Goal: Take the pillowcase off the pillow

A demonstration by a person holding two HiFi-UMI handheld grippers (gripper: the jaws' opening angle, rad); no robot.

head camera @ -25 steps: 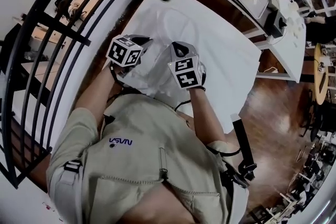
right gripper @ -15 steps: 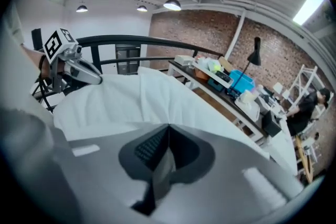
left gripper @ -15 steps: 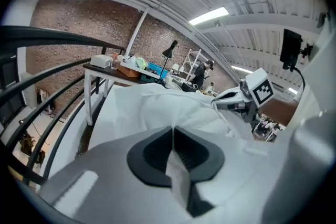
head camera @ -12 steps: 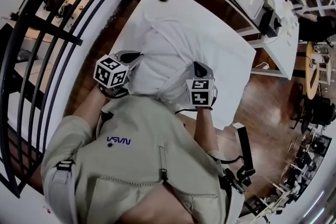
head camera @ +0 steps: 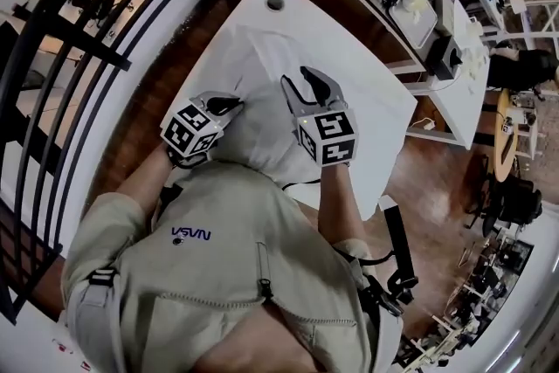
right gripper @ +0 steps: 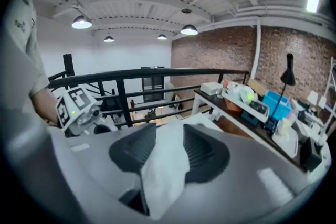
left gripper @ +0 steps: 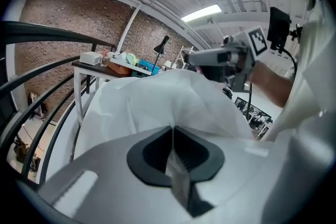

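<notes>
White pillowcase [head camera: 262, 87] still covers the pillow at the table's [head camera: 376, 100] near edge — the left gripper [head camera: 225, 107] pinches its cloth tight. The right gripper [head camera: 307, 85] has lifted and its jaws have just been opening, cloth loose between them — probably regripping for another pull.

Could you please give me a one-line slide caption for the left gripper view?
Left gripper with jaws shut on a fold of the white pillowcase, which billows up ahead.
</notes>
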